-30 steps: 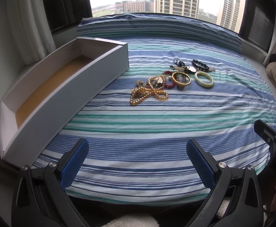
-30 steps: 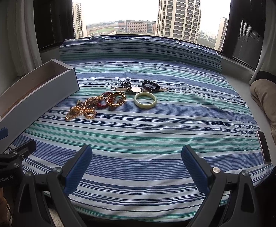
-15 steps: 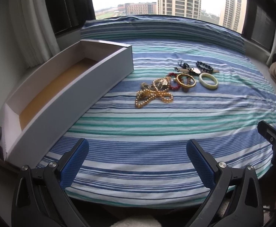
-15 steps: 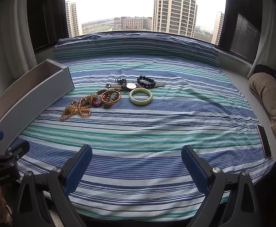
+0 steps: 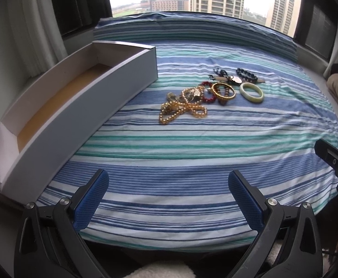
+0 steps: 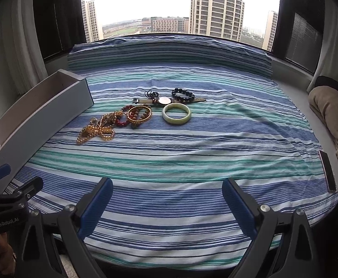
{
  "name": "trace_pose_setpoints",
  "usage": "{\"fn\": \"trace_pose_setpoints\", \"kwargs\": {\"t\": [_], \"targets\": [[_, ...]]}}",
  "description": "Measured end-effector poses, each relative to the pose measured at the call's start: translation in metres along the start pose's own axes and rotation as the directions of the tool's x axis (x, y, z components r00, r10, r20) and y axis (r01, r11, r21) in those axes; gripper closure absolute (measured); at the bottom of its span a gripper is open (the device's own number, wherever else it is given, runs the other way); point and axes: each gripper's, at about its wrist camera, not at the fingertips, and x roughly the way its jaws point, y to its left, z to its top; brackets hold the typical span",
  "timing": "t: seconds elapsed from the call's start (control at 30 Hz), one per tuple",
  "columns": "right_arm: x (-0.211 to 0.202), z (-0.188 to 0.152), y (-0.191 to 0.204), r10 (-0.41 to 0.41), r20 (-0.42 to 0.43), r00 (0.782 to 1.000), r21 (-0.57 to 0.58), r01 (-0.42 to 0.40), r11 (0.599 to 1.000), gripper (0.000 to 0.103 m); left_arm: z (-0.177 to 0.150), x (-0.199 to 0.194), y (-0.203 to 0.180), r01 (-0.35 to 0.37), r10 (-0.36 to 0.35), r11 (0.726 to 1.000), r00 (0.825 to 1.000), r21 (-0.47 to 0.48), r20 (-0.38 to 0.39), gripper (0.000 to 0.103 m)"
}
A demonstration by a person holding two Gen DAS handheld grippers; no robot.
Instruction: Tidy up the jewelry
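Jewelry lies in a cluster on the striped cloth: a gold bead necklace (image 5: 182, 111) (image 6: 94, 131), a red bead bracelet (image 5: 208, 97), a gold bangle (image 5: 223, 90) (image 6: 139, 113), a pale green bangle (image 5: 251, 92) (image 6: 176, 113), a watch (image 5: 234, 79) (image 6: 165, 100) and a dark bead bracelet (image 5: 246, 73) (image 6: 182, 93). A long white open box (image 5: 60, 113) (image 6: 41, 113) stands empty at the left. My left gripper (image 5: 169, 197) and right gripper (image 6: 166, 199) are both open and empty, well short of the jewelry near the front edge.
The striped cloth (image 6: 192, 157) covers a platform below a window. A phone (image 6: 327, 170) lies at the right edge. A beige bundle of fabric (image 6: 328, 115) sits at far right. A raised striped cushion (image 6: 169, 51) runs along the back.
Both grippers have tilted slightly, shifting the views: the jewelry and the box sit a little differently in frame. Nothing on the cloth has moved.
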Motion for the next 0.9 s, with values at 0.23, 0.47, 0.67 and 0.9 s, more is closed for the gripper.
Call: {"fn": "trace_pose_setpoints", "kwargs": {"t": [0.23, 0.47, 0.67, 0.9], "targets": [[-0.008, 0.005, -0.005, -0.011, 0.049, 0.999, 0.019, 0.01, 1.0, 0.006, 0.005, -0.009, 0.0, 0.001, -0.001, 1.0, 0.999, -0.004, 0.044, 0.001], [-0.004, 0.005, -0.006, 0.002, 0.046, 0.999, 0.018, -0.002, 1.0, 0.006, 0.004, -0.002, -0.001, 0.002, -0.002, 1.0, 1.0, 0.002, 0.022, 0.001], [-0.001, 0.004, -0.006, -0.001, 0.038, 0.999, 0.011, 0.0, 1.0, 0.006, 0.002, 0.005, 0.0, -0.003, 0.003, 1.0, 1.0, 0.002, -0.008, 0.001], [0.004, 0.005, -0.007, 0.011, 0.028, 1.0, 0.014, -0.011, 1.0, 0.006, 0.005, 0.003, -0.004, -0.012, 0.012, 1.0, 1.0, 0.018, 0.007, 0.001]]}}
